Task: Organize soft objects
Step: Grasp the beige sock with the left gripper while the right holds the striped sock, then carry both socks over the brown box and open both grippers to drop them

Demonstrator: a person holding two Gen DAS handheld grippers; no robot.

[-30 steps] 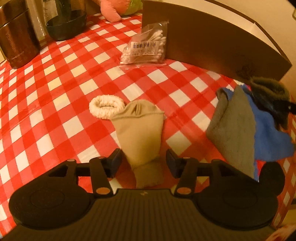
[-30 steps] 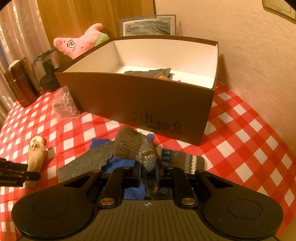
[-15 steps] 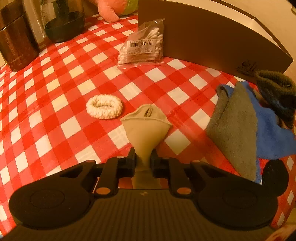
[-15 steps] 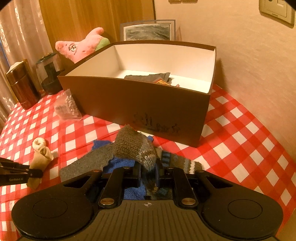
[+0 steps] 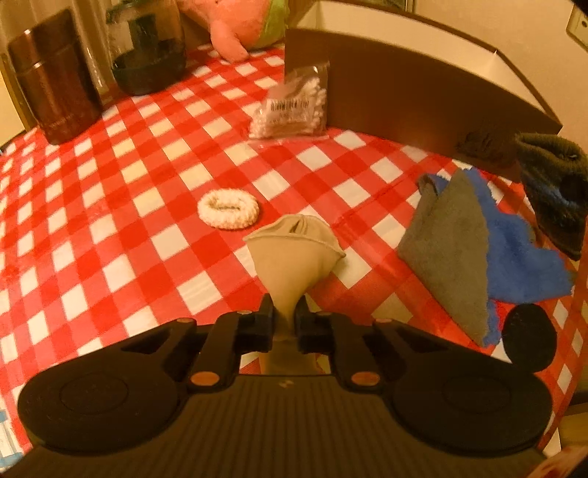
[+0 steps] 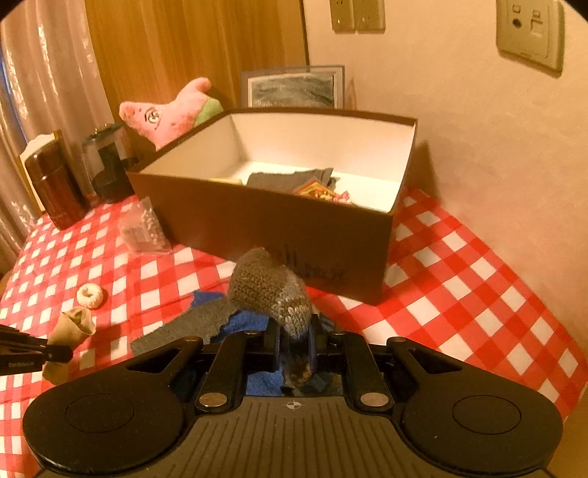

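My left gripper (image 5: 283, 316) is shut on a beige sock (image 5: 294, 253), which fans out above the red checked tablecloth (image 5: 110, 228). A white scrunchie (image 5: 228, 209) lies on the cloth just beyond it. My right gripper (image 6: 294, 336) is shut on a grey knitted sock (image 6: 268, 290), lifted off the cloth in front of the brown box (image 6: 279, 224). The same knitted sock (image 5: 555, 191) hangs at the right edge of the left wrist view. A grey cloth (image 5: 452, 246) and a blue cloth (image 5: 522, 257) lie folded together beneath it. The box holds a grey garment (image 6: 290, 180) and colourful items.
A bag of cotton swabs (image 5: 290, 106) leans at the box's left corner. A brown canister (image 5: 51, 77), a dark glass jar (image 5: 150, 47) and a pink plush toy (image 6: 169, 114) stand at the back left. A wall with sockets (image 6: 529, 33) rises on the right.
My left gripper closed on the beige sock and lifted it off the cloth, away from the scrunchie. My right gripper rose with the knitted sock toward the box.
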